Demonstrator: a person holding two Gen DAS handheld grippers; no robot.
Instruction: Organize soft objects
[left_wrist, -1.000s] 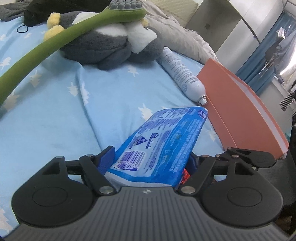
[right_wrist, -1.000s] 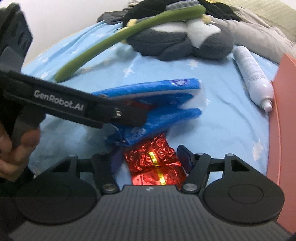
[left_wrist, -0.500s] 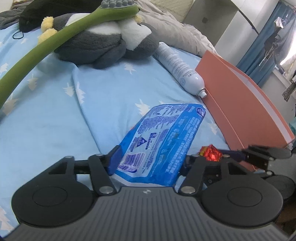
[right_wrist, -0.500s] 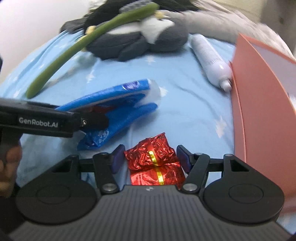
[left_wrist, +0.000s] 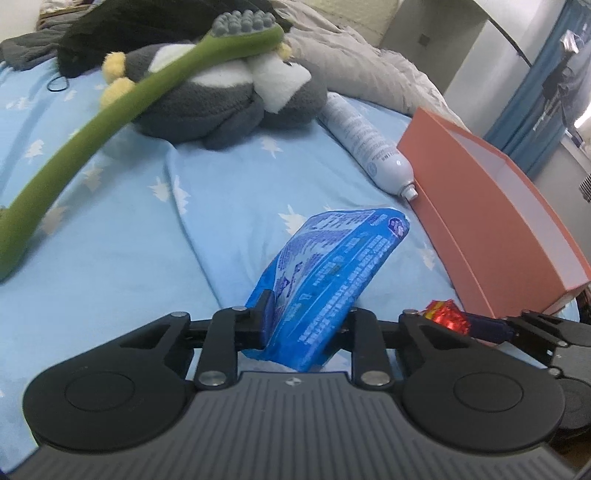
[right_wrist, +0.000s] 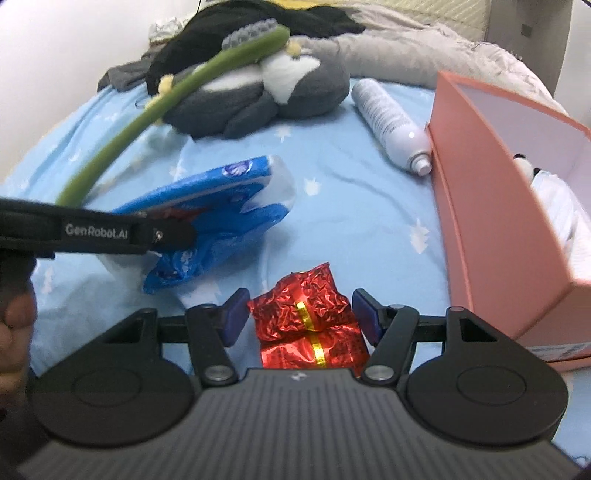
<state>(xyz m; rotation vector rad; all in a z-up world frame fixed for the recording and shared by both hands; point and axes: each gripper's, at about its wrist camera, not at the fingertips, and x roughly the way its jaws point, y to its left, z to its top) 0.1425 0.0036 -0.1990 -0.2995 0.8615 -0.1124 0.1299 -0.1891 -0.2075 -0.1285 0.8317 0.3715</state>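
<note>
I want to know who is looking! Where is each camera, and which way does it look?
Left wrist: sits on the left tool, looks forward across the bed at the blue packet it grips, with the right tool at the right edge.
Right wrist: sits on the right tool, looks forward at the red foil packet it grips; the left tool and a hand show at the left.
Both see the grey plush, green back scratcher, white bottle and pink box.
</note>
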